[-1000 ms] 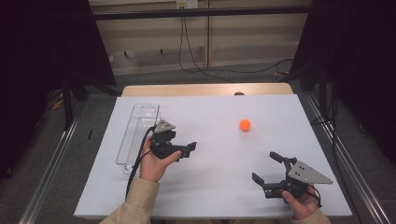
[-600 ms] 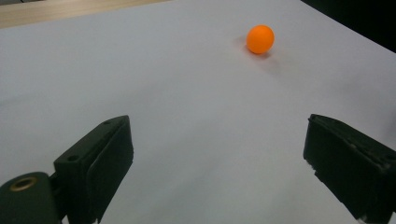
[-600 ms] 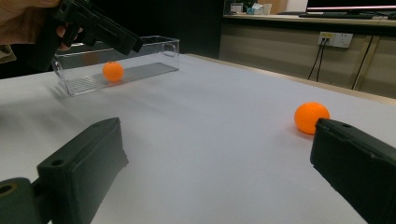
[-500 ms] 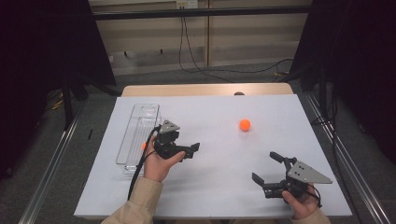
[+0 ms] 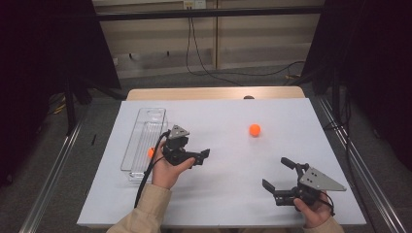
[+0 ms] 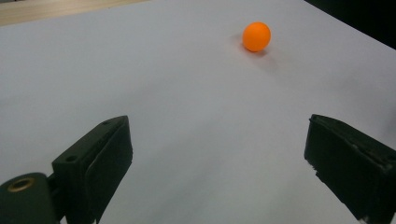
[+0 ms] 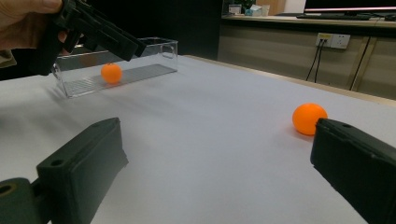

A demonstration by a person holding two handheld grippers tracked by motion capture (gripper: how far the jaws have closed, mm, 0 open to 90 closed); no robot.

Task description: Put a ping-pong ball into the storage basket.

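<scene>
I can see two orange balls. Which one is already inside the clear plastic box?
The orange ball in the box, lying inside the clear plastic box beside the left gripper. The other orange ball sits loose on the white table, farther toward the right.

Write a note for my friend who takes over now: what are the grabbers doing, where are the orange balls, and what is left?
Left gripper: open, nothing between its fingers, beside the clear tray and pointing toward the loose ball.
Right gripper: open, empty, near the table's front right corner.
Done: one orange ball lies inside the clear tray.
Left: the second orange ball sits loose on the white table, far right of the middle. It probably goes in the tray next.
</scene>
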